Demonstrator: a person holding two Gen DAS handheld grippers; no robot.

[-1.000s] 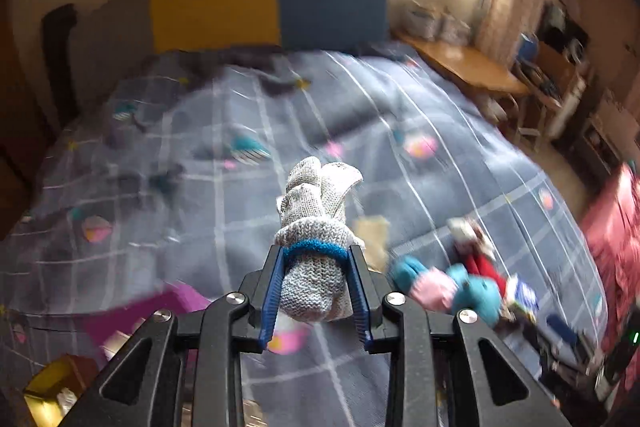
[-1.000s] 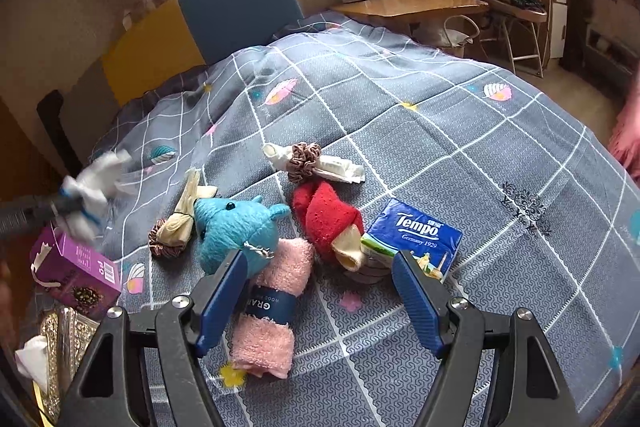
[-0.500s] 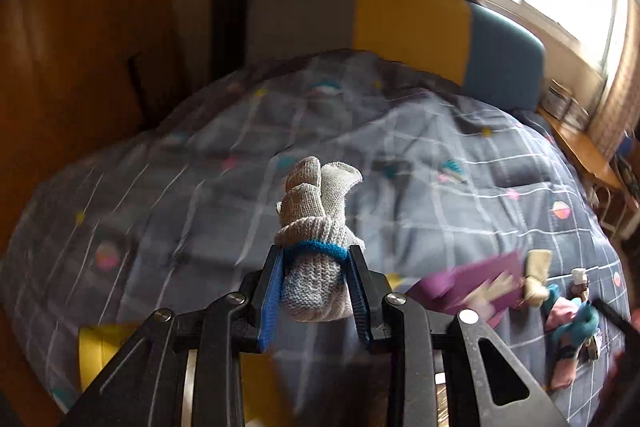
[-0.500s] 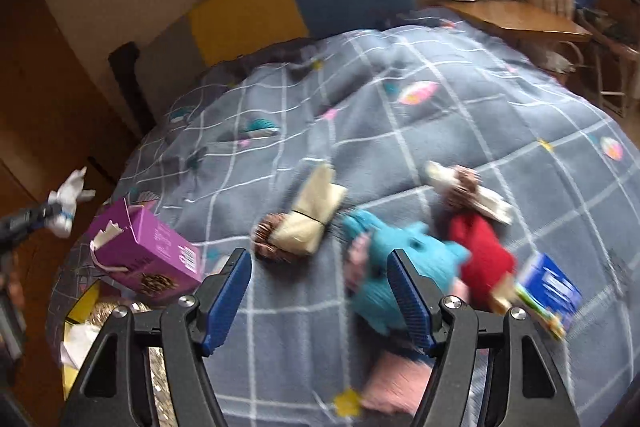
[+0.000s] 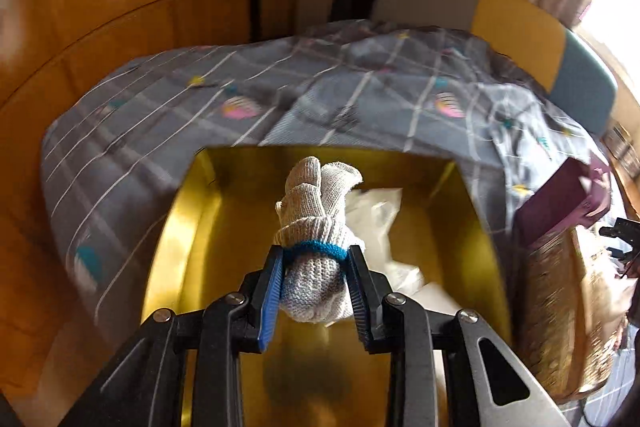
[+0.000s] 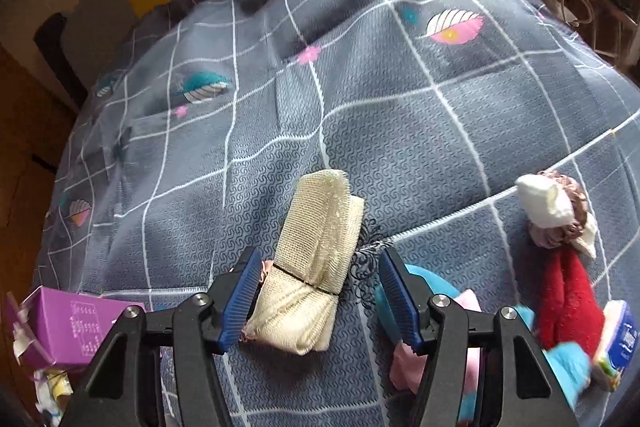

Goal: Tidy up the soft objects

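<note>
The left gripper [image 5: 314,275] clamps a rolled grey knit glove [image 5: 316,235] above the gold tray [image 5: 188,227] — crumpled white plastic [image 5: 380,223] lies at 2 o'clock. The right gripper's [image 6: 316,291] jaws are closing around a cream cloth bundle [image 6: 316,259] on the bedspread [image 6: 400,107] — pads not yet pressing it.

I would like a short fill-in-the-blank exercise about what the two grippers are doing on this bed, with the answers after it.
1. The left gripper is shut on a rolled grey ____.
2. It holds this above a box whose inside is ____ in colour.
3. The right gripper is closing around a folded ____-coloured cloth.
4. At the lower left of the right view lies a ____ carton.

Missing words: glove; gold; cream; purple
</note>
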